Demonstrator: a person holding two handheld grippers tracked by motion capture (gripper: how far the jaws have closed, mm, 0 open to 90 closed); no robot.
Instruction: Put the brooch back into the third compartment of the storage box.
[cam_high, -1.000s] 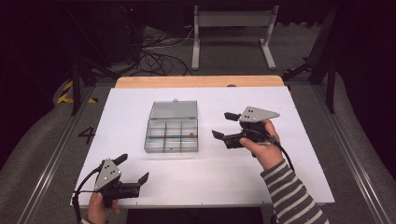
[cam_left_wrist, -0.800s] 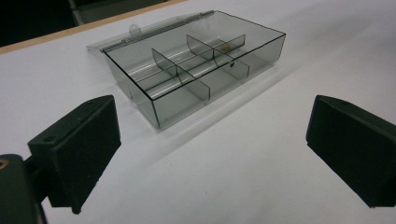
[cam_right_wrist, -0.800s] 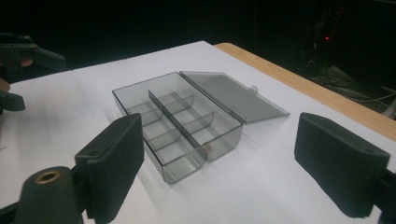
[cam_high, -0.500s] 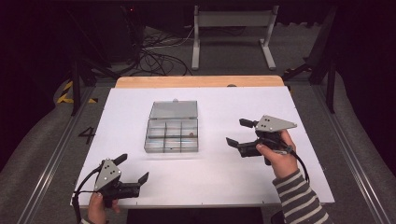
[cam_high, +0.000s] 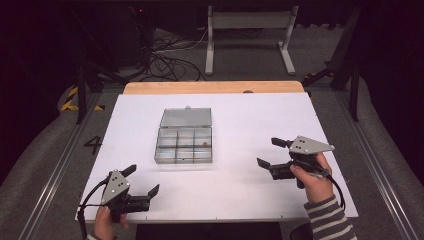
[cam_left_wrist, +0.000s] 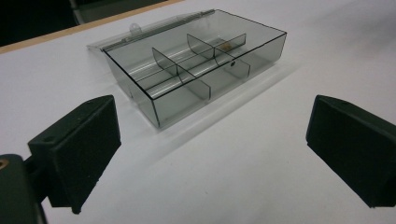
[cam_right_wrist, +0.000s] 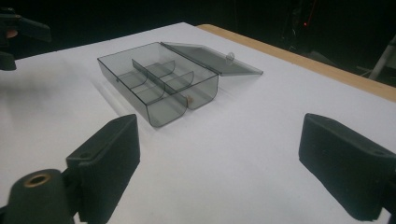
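A clear grey compartment box (cam_high: 184, 146) sits mid-table with its lid (cam_high: 186, 118) laid open at the far side. A small brown piece (cam_high: 204, 145) lies in one right-hand compartment; the left gripper view shows this piece (cam_left_wrist: 225, 46) too. My left gripper (cam_high: 144, 180) rests open near the front left edge, aimed at the box (cam_left_wrist: 196, 60), nothing between its jaws. My right gripper (cam_high: 266, 152) is held to the right of the box (cam_right_wrist: 159, 84). Its jaws have just been opening and stand wide apart with nothing between them.
The white table top (cam_high: 250, 120) ends in a wooden strip (cam_high: 210, 87) at the far side. Cables (cam_high: 170, 55) and a metal stand (cam_high: 250, 30) lie on the floor behind. The other gripper (cam_right_wrist: 18, 28) shows at the top left of the right gripper view.
My right gripper has moved right and toward the near edge, away from the box, sinking a little. The left gripper and the box have stayed put.
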